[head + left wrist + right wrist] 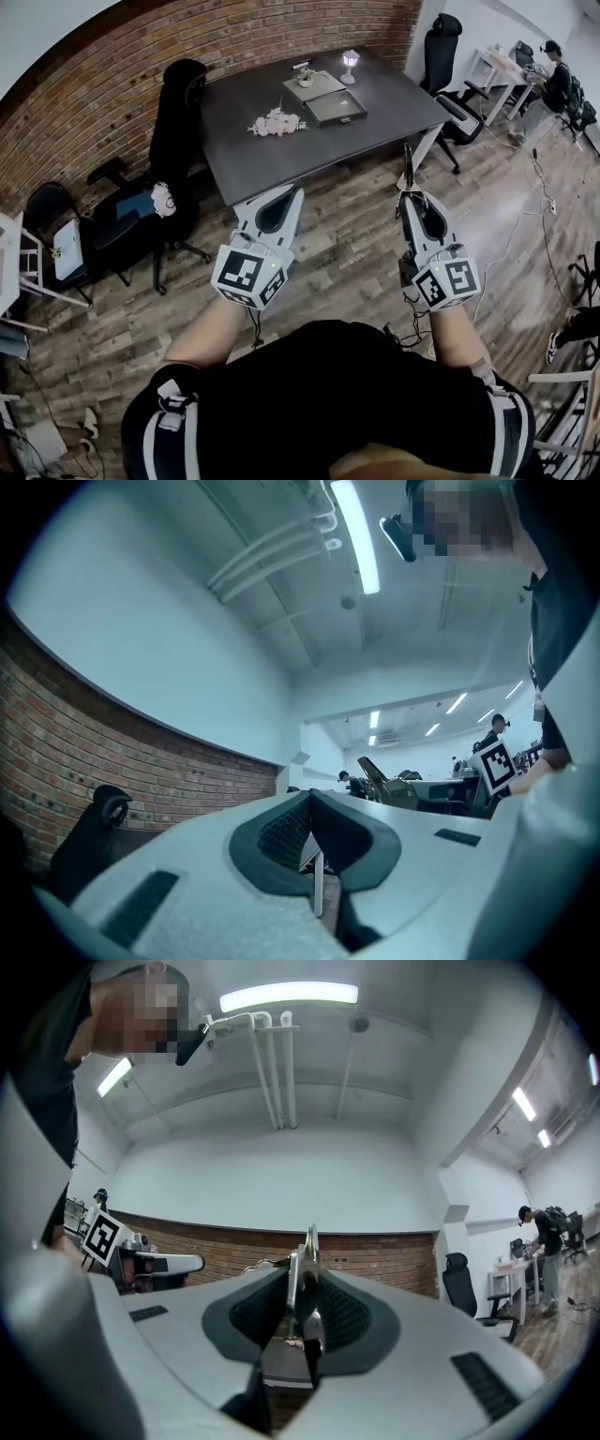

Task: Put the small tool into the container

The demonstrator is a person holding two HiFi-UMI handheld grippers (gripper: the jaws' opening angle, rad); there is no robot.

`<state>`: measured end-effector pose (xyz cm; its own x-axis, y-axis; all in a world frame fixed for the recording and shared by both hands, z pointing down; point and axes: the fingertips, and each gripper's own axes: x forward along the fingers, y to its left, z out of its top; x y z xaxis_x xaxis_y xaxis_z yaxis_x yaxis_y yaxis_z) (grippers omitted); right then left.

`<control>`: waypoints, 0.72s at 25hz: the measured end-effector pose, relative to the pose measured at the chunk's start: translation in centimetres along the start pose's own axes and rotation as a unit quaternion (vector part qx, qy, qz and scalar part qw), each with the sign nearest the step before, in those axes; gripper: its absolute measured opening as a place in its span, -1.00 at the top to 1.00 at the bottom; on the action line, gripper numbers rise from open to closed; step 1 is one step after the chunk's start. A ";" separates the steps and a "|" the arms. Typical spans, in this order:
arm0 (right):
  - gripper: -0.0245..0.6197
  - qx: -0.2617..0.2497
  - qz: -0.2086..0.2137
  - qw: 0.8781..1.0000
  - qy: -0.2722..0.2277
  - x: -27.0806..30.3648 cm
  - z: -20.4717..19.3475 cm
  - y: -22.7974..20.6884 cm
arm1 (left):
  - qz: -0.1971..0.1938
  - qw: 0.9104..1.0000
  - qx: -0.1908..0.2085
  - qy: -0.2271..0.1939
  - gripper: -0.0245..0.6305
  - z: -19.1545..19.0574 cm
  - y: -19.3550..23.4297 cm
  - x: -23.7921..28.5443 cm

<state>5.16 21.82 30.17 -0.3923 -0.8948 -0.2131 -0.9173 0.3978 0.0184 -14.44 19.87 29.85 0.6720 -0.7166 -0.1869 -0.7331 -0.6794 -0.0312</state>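
Observation:
My right gripper (411, 195) is shut on a small metal tool (409, 169), which sticks out past the fingertips. In the right gripper view the tool (307, 1252) stands upright between the dark pads of that gripper (302, 1288). The left gripper (290, 193) is shut with nothing in it, and in its own view its pads (281, 832) meet at the tip. Both are held in the air over the wooden floor, short of the dark table (253, 155). A grey flat container (330, 103) lies on the far part of that table.
Pink flowers (275, 123), a small lamp (351, 64) and a potted plant (305, 77) share the table. Black office chairs stand at the left (173, 141) and the far right (448, 66). A person (555, 80) sits at a desk far right. Cables run over the floor.

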 end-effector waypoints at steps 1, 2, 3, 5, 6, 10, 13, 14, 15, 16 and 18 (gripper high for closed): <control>0.63 -0.002 0.002 1.000 0.000 0.1 0.1 0.1 | -0.001 1.000 -0.001 -0.001 0.90 0.1 0.0 0.0; 0.63 -0.004 0.003 1.000 0.000 0.1 0.2 0.1 | -0.003 1.000 -0.002 -0.002 0.90 0.1 0.0 0.1; 0.63 -0.005 0.003 1.000 0.001 0.2 0.3 0.1 | -0.004 1.000 -0.002 -0.002 0.90 0.1 0.0 0.2; 0.63 -0.006 0.000 1.000 0.002 0.2 0.4 0.1 | -0.005 1.000 -0.002 0.000 0.90 0.1 0.0 0.5; 0.63 -0.006 -0.003 1.000 0.002 0.0 0.4 0.0 | -0.005 1.000 0.000 0.001 0.90 0.0 0.0 0.6; 0.63 -0.008 -0.012 1.000 0.000 -0.9 0.8 -0.5 | -0.014 1.000 0.004 -0.003 0.90 0.3 -0.8 1.3; 0.63 -0.011 -0.021 1.000 -0.003 -1.6 1.2 -1.1 | -0.009 1.000 0.009 -0.014 0.90 0.8 -1.4 1.8; 0.63 -0.010 -0.025 1.000 -0.004 -1.8 1.3 -1.4 | -0.005 1.000 0.013 -0.017 0.90 0.9 -1.7 2.0; 0.63 -0.008 -0.027 1.000 -0.006 -2.1 1.3 -1.6 | -0.004 1.000 0.017 -0.018 0.90 0.9 -1.9 2.3; 0.63 -0.006 -0.029 1.000 -0.007 -2.2 1.3 -1.8 | -0.006 1.000 0.019 -0.020 0.90 0.9 -2.2 2.5; 0.63 -0.007 -0.027 1.000 -0.010 -2.2 1.2 -2.1 | -0.009 0.999 0.022 -0.022 0.90 0.9 -2.5 3.0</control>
<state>8.06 23.22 29.40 -0.3408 -0.9108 -0.2332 -0.9380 0.3461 0.0192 -10.67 19.58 28.45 0.6811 -0.6956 -0.2286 -0.7251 -0.6842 -0.0783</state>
